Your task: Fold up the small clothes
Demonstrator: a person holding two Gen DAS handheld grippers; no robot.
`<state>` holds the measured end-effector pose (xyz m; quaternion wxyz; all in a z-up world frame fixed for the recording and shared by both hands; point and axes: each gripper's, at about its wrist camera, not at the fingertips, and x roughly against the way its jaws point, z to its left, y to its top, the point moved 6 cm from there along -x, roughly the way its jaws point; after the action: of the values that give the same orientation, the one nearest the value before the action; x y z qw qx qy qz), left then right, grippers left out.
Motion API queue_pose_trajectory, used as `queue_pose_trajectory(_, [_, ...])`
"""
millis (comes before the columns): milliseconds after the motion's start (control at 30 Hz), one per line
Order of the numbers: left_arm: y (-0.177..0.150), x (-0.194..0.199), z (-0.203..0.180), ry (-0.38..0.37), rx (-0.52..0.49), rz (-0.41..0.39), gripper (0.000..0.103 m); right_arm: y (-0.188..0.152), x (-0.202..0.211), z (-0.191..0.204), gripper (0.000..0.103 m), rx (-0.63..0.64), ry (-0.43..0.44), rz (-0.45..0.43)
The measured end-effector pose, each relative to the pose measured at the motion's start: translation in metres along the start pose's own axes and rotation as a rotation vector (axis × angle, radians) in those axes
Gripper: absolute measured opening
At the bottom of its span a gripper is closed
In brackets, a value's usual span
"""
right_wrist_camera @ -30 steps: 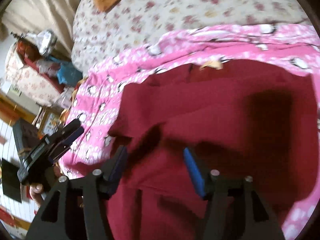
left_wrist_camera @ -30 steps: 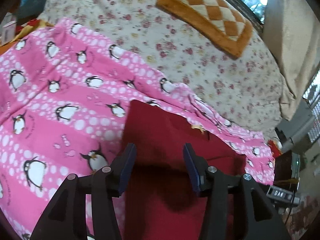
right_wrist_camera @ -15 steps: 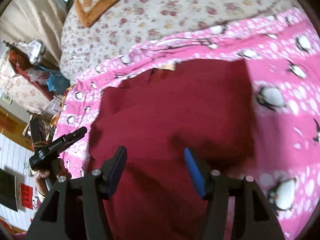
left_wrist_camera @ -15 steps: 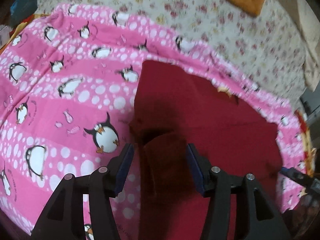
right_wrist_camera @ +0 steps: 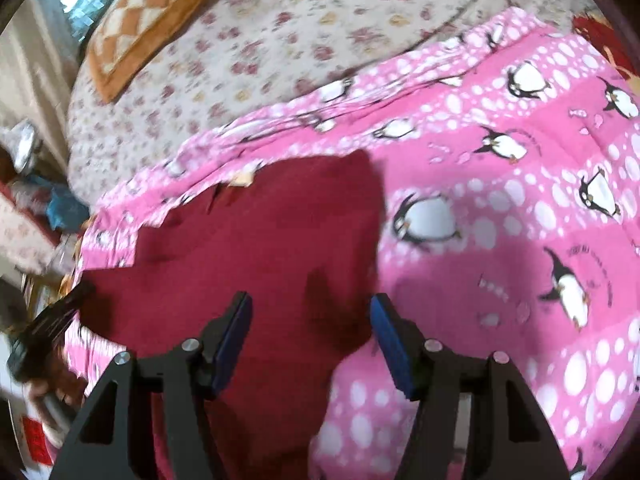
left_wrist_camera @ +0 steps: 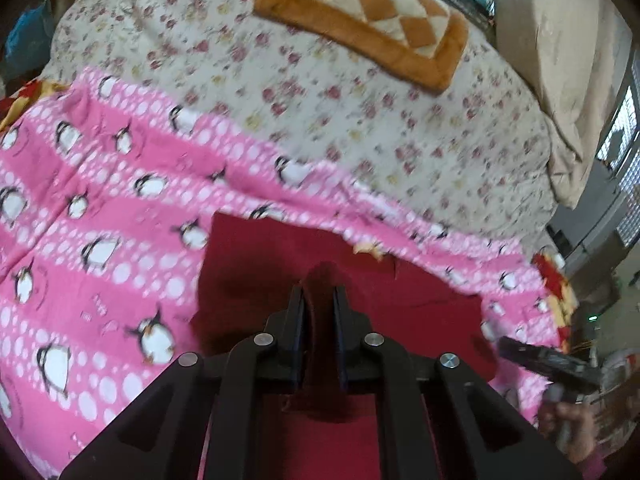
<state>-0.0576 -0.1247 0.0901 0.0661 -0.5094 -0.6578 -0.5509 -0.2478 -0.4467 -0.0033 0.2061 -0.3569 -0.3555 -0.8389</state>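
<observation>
A dark red garment [left_wrist_camera: 400, 304] lies spread on a pink penguin-print blanket [left_wrist_camera: 100, 216]. My left gripper [left_wrist_camera: 319, 296] is shut on a raised fold of the red garment, which bunches up between its blue pads. In the right wrist view the same red garment [right_wrist_camera: 256, 248] lies with its right edge against the blanket [right_wrist_camera: 520, 208]. My right gripper [right_wrist_camera: 310, 320] hovers open over that edge, pads apart, nothing pressed between them. The other gripper [left_wrist_camera: 548, 364] shows at the lower right of the left wrist view, held by a hand [left_wrist_camera: 568, 428].
A floral bedspread [left_wrist_camera: 340, 100] covers the bed behind the blanket, with an orange checked cushion [left_wrist_camera: 372, 16] at the far side. A beige curtain [left_wrist_camera: 560, 48] hangs at the right. Cluttered furniture [right_wrist_camera: 28, 200] stands beyond the bed's left edge in the right wrist view.
My left gripper closed on a fold of the red garment and lifted it slightly. My right gripper slid right toward the garment's right edge, still open.
</observation>
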Motion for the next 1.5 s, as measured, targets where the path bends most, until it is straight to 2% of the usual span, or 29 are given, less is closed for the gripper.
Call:
queue_pose_trajectory(133, [0.026,-0.001,-0.015,0.000,-0.020,-0.044,0.000,0.027,-0.025,-0.009,0.070,-0.029,-0.027,-0.011])
queue_pose_trajectory(233, [0.041,-0.003,-0.014,0.005,-0.002,-0.070,0.000,0.035,-0.052,-0.010,0.067,-0.019,-0.022,0.035])
queue_pose_trajectory(267, [0.043,-0.005,-0.012,0.012,0.003,-0.073,0.000,0.035,-0.058,-0.009,0.062,-0.003,-0.029,0.050])
queue_pose_trajectory(333, [0.043,-0.014,-0.002,0.036,0.015,-0.065,0.000,0.042,-0.059,-0.004,0.015,0.062,-0.052,0.028])
queue_pose_trajectory(433, [0.031,-0.043,0.023,0.147,0.010,-0.007,0.000,0.059,-0.041,0.006,0.012,0.133,-0.077,-0.067])
queue_pose_trajectory(500, [0.015,-0.072,0.044,0.216,0.029,0.091,0.000,0.068,-0.037,0.010,0.011,0.169,-0.092,-0.104])
queue_pose_trajectory(600, [-0.008,-0.106,0.067,0.270,0.086,0.211,0.000,0.067,-0.063,0.004,0.012,0.193,-0.168,-0.042])
queue_pose_trajectory(633, [-0.013,-0.109,0.068,0.285,0.076,0.220,0.000,0.065,-0.072,-0.001,0.012,0.175,-0.177,-0.016])
queue_pose_trajectory(700, [-0.013,-0.104,0.061,0.309,0.034,0.193,0.000,0.065,-0.067,-0.006,0.016,0.118,-0.154,-0.024])
queue_pose_trajectory(733, [-0.012,-0.102,0.059,0.316,0.019,0.184,0.000,0.065,-0.061,-0.006,0.025,0.098,-0.143,-0.028])
queue_pose_trajectory(767, [-0.011,-0.100,0.057,0.325,0.005,0.175,0.000,0.064,-0.054,-0.006,0.028,0.084,-0.139,-0.029])
queue_pose_trajectory(833, [-0.011,-0.097,0.056,0.341,-0.002,0.169,0.000,0.058,-0.039,0.002,0.052,0.101,-0.155,-0.027])
queue_pose_trajectory(900, [-0.013,-0.096,0.055,0.340,0.008,0.174,0.000,0.045,-0.030,0.013,0.063,0.143,-0.144,-0.008])
queue_pose_trajectory(967, [-0.014,-0.095,0.057,0.346,0.010,0.172,0.001,0.029,-0.031,0.020,0.063,0.180,-0.119,0.038])
queue_pose_trajectory(1000, [-0.016,-0.094,0.056,0.350,0.009,0.171,0.003,0.020,-0.033,0.021,0.057,0.198,-0.118,0.064])
queue_pose_trajectory(1033, [-0.016,-0.094,0.056,0.352,0.010,0.171,0.004,0.013,-0.035,0.021,0.030,0.228,-0.136,0.077])
queue_pose_trajectory(1133, [-0.015,-0.085,0.056,0.343,0.021,0.158,0.007,0.006,-0.031,0.010,0.018,0.303,-0.212,0.049])
queue_pose_trajectory(1267, [-0.012,-0.078,0.058,0.356,0.027,0.130,0.012,0.004,-0.023,-0.012,0.018,0.239,-0.220,0.059])
queue_pose_trajectory(1333, [-0.014,-0.081,0.059,0.378,0.025,0.138,0.012,0.012,-0.013,-0.010,0.025,0.208,-0.235,0.017])
queue_pose_trajectory(1400, [-0.016,-0.084,0.059,0.398,0.016,0.149,0.012,0.024,-0.002,0.002,0.030,0.197,-0.210,-0.055])
queue_pose_trajectory(1433, [-0.017,-0.085,0.059,0.409,0.006,0.151,0.012,0.029,-0.001,0.009,0.039,0.207,-0.198,-0.069])
queue_pose_trajectory(1500, [-0.019,-0.089,0.058,0.430,-0.017,0.154,0.012,0.038,-0.011,0.021,0.045,0.230,-0.183,-0.064])
